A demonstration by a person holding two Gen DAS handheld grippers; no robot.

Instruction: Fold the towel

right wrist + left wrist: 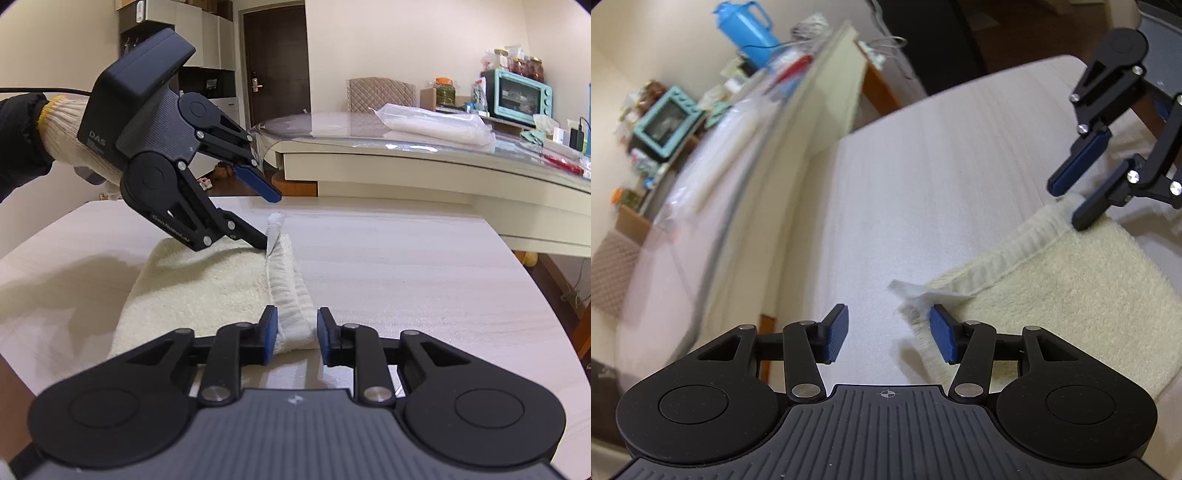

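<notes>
1. I have the cream towel (207, 291) lying already doubled on the pale worktop (406, 280), left of centre in the right wrist view, its ribbed hem running toward my right gripper (295, 332).
2. The right gripper's jaws are partly open, straddling the near hem corner without pinching it.
3. My left gripper (888, 332) is wide open, holding nothing, its lower finger resting on the far corner by the white label (923, 291), probably to align both corners.
4. Only the right wrist view shows that contact; the left view blurs.
</notes>
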